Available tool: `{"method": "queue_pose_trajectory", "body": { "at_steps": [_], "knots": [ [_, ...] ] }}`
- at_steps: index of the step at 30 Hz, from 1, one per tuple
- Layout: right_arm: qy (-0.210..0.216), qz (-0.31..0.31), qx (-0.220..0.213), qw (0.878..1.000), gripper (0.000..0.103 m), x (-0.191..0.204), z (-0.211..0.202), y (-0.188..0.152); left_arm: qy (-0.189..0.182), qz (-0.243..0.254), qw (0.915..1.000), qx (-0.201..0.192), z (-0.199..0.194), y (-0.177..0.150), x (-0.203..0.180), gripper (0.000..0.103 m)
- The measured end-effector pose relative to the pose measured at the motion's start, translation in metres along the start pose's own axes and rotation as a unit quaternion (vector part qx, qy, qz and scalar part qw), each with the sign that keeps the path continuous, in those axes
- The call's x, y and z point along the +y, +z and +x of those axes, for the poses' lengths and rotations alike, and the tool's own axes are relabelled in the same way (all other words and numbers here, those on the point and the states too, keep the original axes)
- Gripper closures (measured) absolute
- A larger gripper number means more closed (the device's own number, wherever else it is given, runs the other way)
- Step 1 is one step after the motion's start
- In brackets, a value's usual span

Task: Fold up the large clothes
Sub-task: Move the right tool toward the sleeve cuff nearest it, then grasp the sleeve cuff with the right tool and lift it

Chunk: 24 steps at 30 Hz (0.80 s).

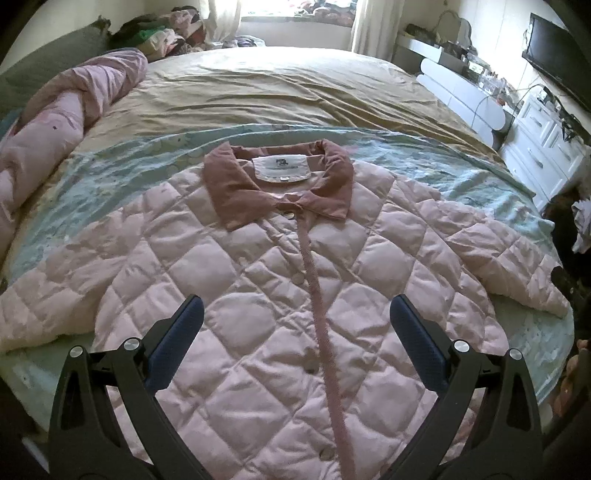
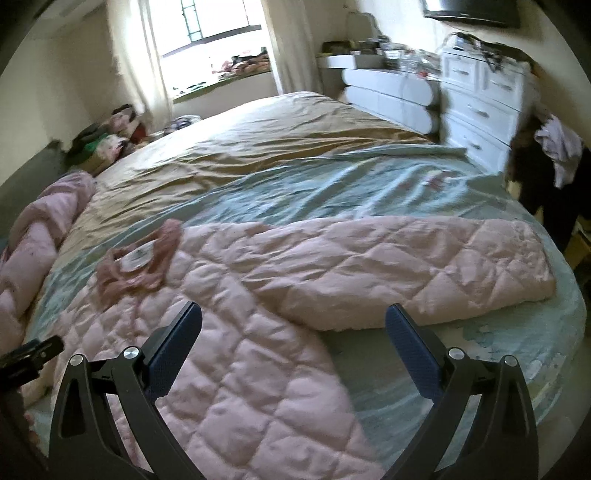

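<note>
A pale pink quilted jacket (image 1: 258, 288) lies flat, front up and buttoned, on the bed, sleeves spread to both sides. Its darker pink collar (image 1: 277, 181) points away from me. My left gripper (image 1: 295, 306) is open and empty, hovering above the jacket's lower front. In the right wrist view the jacket (image 2: 258, 332) shows with its right sleeve (image 2: 406, 266) stretched out to the right. My right gripper (image 2: 293, 314) is open and empty, above the jacket body near the armpit of that sleeve. The tip of the left gripper (image 2: 29, 354) shows at the left edge.
The bed (image 1: 295, 92) has a tan sheet and a light blue patterned cover (image 2: 369, 184). A rolled pink duvet (image 1: 55, 129) lies along the left side. White drawers (image 2: 480, 96) and a dresser stand on the right. Piled clothes (image 1: 162, 33) sit at the far left corner.
</note>
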State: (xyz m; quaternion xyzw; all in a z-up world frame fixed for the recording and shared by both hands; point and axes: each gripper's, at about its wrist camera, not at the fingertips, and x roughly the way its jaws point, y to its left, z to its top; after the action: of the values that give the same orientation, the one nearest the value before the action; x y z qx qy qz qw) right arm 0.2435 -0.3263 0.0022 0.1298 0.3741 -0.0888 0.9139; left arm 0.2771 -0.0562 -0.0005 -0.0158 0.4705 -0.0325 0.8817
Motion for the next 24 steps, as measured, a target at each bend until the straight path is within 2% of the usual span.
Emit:
{"method": "queue_pose_trajectory", "body": {
  "at_steps": [6, 12, 17, 24],
  "knots": [
    [-0.043, 0.054, 0.007, 0.998, 0.004, -0.047, 0.025, 0.005, 0.003, -0.002, 1.0000, -0.003, 0.018, 0.010, -0.005, 0.008],
    [-0.078, 0.127, 0.026, 0.988, 0.004, -0.100, 0.049, 0.000, 0.008, 0.007, 0.9998, 0.014, 0.040, 0.010, -0.005, 0.008],
    [-0.104, 0.190, 0.034, 0.976, 0.004, -0.147, 0.062, -0.005, 0.018, 0.007, 0.9993, 0.032, 0.058, 0.004, 0.002, 0.008],
    [-0.148, 0.273, 0.036, 0.950, 0.004, -0.211, 0.080, -0.009, 0.026, 0.012, 0.9985, 0.046, 0.075, 0.004, 0.005, 0.008]
  ]
}}
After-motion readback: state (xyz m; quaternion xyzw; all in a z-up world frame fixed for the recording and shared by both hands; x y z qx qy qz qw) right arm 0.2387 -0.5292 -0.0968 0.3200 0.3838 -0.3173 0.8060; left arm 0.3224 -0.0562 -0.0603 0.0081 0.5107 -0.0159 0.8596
